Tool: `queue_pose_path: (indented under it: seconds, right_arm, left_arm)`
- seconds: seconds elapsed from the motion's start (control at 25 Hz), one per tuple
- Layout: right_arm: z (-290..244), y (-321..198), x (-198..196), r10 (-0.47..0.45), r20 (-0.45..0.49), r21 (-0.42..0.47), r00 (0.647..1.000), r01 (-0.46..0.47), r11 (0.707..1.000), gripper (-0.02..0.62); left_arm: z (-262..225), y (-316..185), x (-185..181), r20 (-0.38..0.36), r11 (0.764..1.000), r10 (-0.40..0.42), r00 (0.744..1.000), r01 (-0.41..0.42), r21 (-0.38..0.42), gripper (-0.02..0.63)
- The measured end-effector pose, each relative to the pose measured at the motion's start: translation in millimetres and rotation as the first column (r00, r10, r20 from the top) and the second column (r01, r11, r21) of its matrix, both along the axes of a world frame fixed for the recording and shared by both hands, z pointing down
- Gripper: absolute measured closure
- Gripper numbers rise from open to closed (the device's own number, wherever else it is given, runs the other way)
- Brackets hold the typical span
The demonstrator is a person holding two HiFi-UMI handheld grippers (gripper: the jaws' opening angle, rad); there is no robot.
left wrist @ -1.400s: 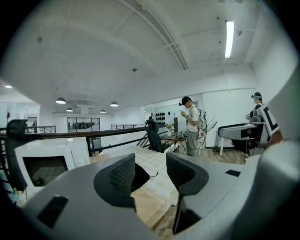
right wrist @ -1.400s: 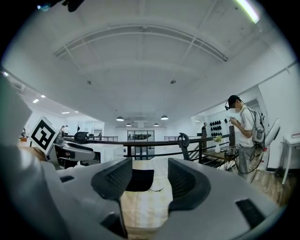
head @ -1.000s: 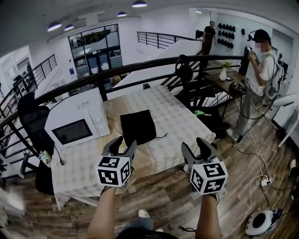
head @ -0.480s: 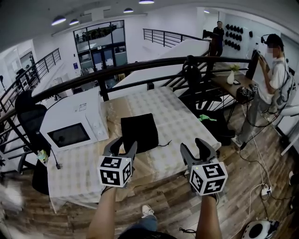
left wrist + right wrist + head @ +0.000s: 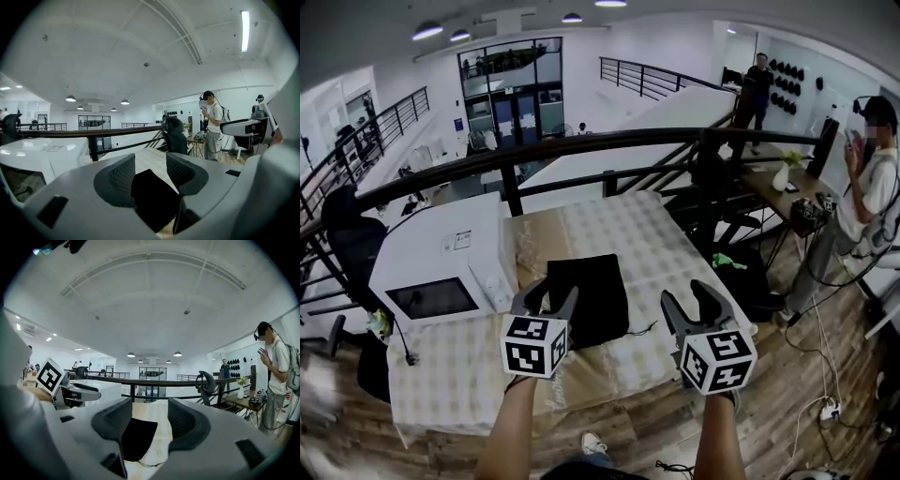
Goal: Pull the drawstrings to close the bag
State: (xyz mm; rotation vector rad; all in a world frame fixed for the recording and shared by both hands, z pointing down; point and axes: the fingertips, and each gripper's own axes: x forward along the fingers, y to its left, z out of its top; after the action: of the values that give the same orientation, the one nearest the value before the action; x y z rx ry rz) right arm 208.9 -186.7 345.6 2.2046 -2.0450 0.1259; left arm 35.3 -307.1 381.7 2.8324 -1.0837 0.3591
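- Since the earlier frames both hand-held grippers have come forward from over the wooden floor to the desk's near edge, and the bag now sits much closer to their jaws.
- One desk (image 5: 661, 239) with a checked cloth fills the middle of the head view. A dark railing (image 5: 581, 147) runs behind it.
- One white microwave (image 5: 441, 272) stands on the desk's left part, its door facing the near side.
- Two people are in sight: one stands at the right edge (image 5: 874, 178), the other far back by the wall (image 5: 757, 82).
- Two black chairs show, one off the desk's left end (image 5: 349, 246) and one beyond the railing (image 5: 712, 173).
- One black bag (image 5: 600, 298) lies flat on the desk's middle, just right of the microwave.
- Two hand-held grippers are held side by side, each with one marker cube.
- The left hand-held gripper (image 5: 559, 289) has its jaws apart and grips nothing. Its own view shows the bag through the gap, ahead and lower.
- The right hand-held gripper (image 5: 684, 292) also stands spread and empty, with the bag ahead and to its left.
- One thin drawstring (image 5: 641, 329) trails from the bag's near right corner onto the cloth, between the two hand-held grippers in the head view.
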Motion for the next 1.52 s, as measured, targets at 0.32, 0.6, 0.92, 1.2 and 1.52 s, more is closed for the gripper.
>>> queue_pose_path:
  seconds: [0.32,0.6,0.92,1.2,1.52]
  right_arm:
    - [-3,-76,14,-0.034,-0.007,-0.005,0.999,0.034,0.999,0.371]
    - [2,-108,19,-0.056,-0.006,-0.01,0.998,0.056,0.998,0.371]
    - [0,-117,17,-0.143,-0.007,0.008,0.99,0.144,0.99,0.371]
    - [0,-118,18,-0.285,-0.005,0.01,0.958,0.285,0.958,0.371]
    - [5,-112,29,-0.39,-0.001,0.011,0.921,0.39,0.921,0.371]
  left_arm:
    - [-2,-71,16,-0.01,1.0,-0.019,1.0,0.019,0.001,0.394]
    - [6,-96,19,0.0,1.0,-0.03,1.0,0.03,-0.008,0.393]
    - [5,-89,8,0.021,0.995,-0.099,0.995,0.099,0.013,0.391]
    - [1,-64,-5,0.023,0.973,-0.232,0.972,0.231,0.018,0.391]
    - [3,-35,-25,0.021,0.925,-0.38,0.925,0.38,0.018,0.391]
